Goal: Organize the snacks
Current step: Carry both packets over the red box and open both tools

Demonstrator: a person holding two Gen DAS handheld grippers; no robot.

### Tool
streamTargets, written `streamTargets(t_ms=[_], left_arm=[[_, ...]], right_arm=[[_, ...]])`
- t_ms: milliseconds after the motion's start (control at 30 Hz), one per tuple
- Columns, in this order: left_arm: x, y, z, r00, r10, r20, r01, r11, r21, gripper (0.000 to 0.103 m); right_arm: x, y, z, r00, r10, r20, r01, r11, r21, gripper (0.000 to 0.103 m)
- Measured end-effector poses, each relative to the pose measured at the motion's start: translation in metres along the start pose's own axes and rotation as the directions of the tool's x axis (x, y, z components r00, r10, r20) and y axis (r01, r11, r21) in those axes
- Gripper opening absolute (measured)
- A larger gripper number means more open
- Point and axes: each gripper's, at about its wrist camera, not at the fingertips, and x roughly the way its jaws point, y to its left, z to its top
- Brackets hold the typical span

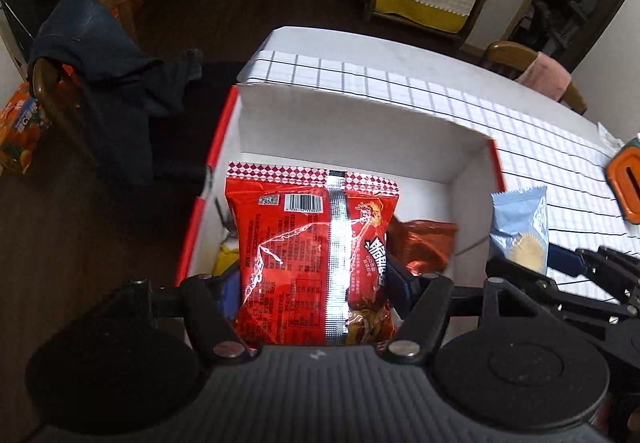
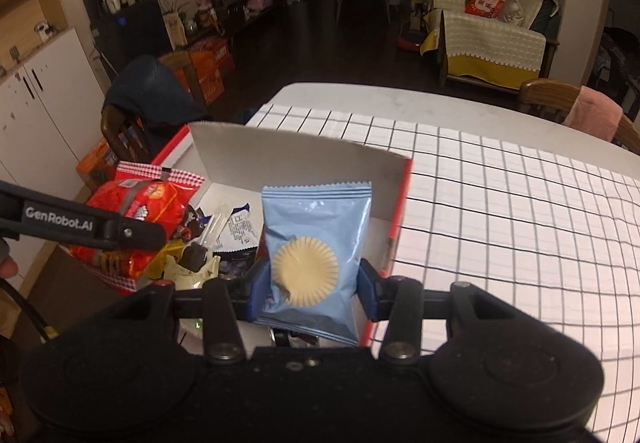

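Checked-cloth table (image 2: 500, 211) bearing red-edged white box (image 2: 288, 151), orange item (image 1: 626, 183).

Both cams riding on tools, looking steeply down along fingers, close over open box (image 1: 352, 123) at tabletop (image 2: 500, 211) edge. Left view sitting nearly above box; right view hanging beside it. Both sharing box, checked cloth, sofa beyond.

The left gripper (image 1: 316, 283), black with blue pads, points steeply downward; its fingers clamp the sides of a red foil snack bag (image 1: 310, 263) held upright between them. The right gripper (image 2: 312, 283), of the same build, also points downward. Its blue pads (image 2: 260, 289) press both edges of a pale-blue biscuit packet (image 2: 316, 239) standing between the fingers.
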Motion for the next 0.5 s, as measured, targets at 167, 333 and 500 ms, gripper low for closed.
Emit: streamTargets(t_ms=[167, 333, 500], left_arm=[[0.022, 0.006, 0.010, 1.000, 0.007, 0.001, -0.007, 0.999, 0.032, 0.069], [0.043, 0.005, 0.011, 0.999, 0.017, -0.036, -0.015, 0.999, 0.052, 0.069], [0.061, 0.002, 0.011, 0.996, 0.049, -0.077, -0.044, 0.997, 0.070, 0.069]], right_arm=[[0.032, 0.009, 0.009, 0.999, -0.036, -0.037, 0.035, 0.999, -0.036, 0.044], [0.058, 0.007, 0.007, 0.994, -0.038, -0.101, 0.036, 0.999, -0.021, 0.044], [0.067, 0.008, 0.005, 0.992, -0.034, -0.121, 0.031, 0.999, -0.023, 0.044]])
